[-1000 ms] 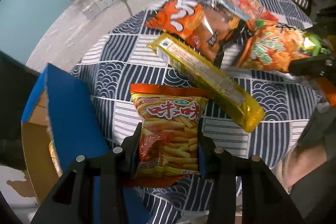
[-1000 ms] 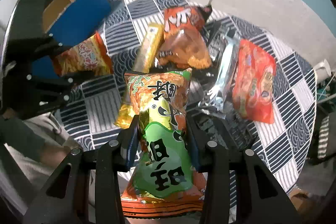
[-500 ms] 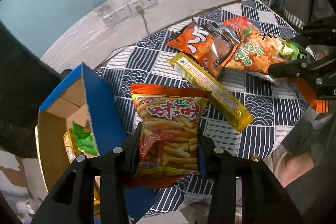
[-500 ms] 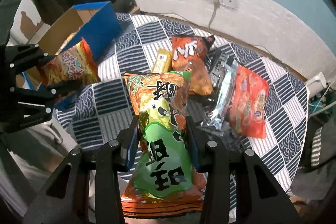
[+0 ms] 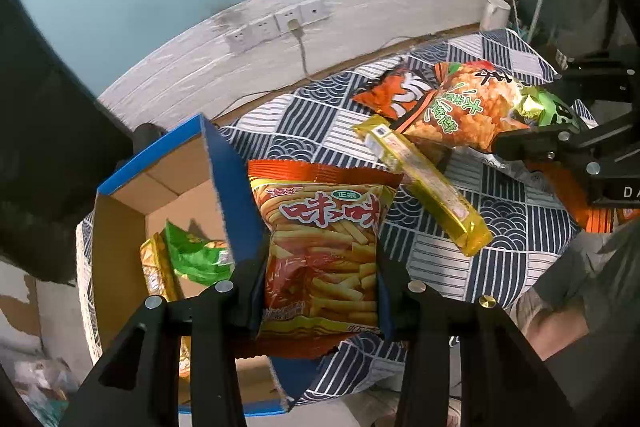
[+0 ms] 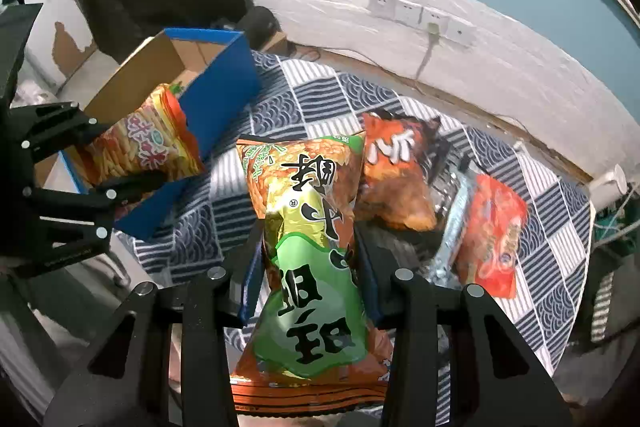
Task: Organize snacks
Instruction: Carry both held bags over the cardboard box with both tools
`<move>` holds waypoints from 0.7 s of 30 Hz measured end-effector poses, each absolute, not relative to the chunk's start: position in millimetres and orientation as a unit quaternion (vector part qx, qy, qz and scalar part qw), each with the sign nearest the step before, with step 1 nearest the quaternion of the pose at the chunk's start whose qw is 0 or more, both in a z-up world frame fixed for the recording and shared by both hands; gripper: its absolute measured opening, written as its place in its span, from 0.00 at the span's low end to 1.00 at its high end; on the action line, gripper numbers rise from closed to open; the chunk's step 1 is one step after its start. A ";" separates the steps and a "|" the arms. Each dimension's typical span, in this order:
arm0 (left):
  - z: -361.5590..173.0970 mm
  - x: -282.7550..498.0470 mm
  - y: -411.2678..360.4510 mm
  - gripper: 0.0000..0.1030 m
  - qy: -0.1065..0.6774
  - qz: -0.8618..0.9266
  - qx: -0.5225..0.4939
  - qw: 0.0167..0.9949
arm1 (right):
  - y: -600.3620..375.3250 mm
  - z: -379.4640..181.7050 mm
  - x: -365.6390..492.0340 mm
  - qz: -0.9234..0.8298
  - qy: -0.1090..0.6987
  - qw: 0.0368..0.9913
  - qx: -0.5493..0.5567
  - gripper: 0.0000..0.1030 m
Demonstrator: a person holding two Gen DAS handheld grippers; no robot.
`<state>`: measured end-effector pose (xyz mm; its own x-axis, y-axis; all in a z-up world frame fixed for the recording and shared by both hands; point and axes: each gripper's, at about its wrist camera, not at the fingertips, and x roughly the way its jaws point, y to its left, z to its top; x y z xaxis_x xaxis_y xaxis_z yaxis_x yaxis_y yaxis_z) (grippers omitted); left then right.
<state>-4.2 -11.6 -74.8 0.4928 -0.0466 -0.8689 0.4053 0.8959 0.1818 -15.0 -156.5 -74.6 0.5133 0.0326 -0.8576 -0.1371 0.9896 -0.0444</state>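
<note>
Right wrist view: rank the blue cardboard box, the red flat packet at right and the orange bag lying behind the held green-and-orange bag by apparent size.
1. Blue cardboard box, largest.
2-3. Orange bag and red flat packet look alike, so no ranking.

- Table (image 6: 560, 211) is covered by a navy-and-white patterned cloth.
- Blue cardboard box (image 6: 224, 75) is set on its left end, open at the top.
- Orange bag (image 6: 396, 183), a silver wrapper (image 6: 452, 231) and a red packet (image 6: 496, 231) are laid side by side on the cloth.
- Long yellow packet (image 5: 424, 183) is laid slantwise near the box, its far end touching the orange bag (image 5: 396, 95).
</note>
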 end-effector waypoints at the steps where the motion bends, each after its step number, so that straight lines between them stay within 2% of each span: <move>1: -74.3 -4.3 -8.0 0.43 0.485 -0.131 0.183 0.845 | -153.7 -74.0 -12.8 0.051 0.490 0.869 -0.054 0.39; 21: -60.7 -2.1 75.7 0.43 0.472 -0.066 0.140 0.868 | -71.2 -62.7 40.9 0.102 0.485 0.865 -0.074 0.40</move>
<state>-2.1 75.7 -60.7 0.5464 0.0168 -0.8374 0.2470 0.9521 0.1802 40.9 -71.2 -62.7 0.5082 0.1046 -0.8549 -0.2477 0.9684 -0.0287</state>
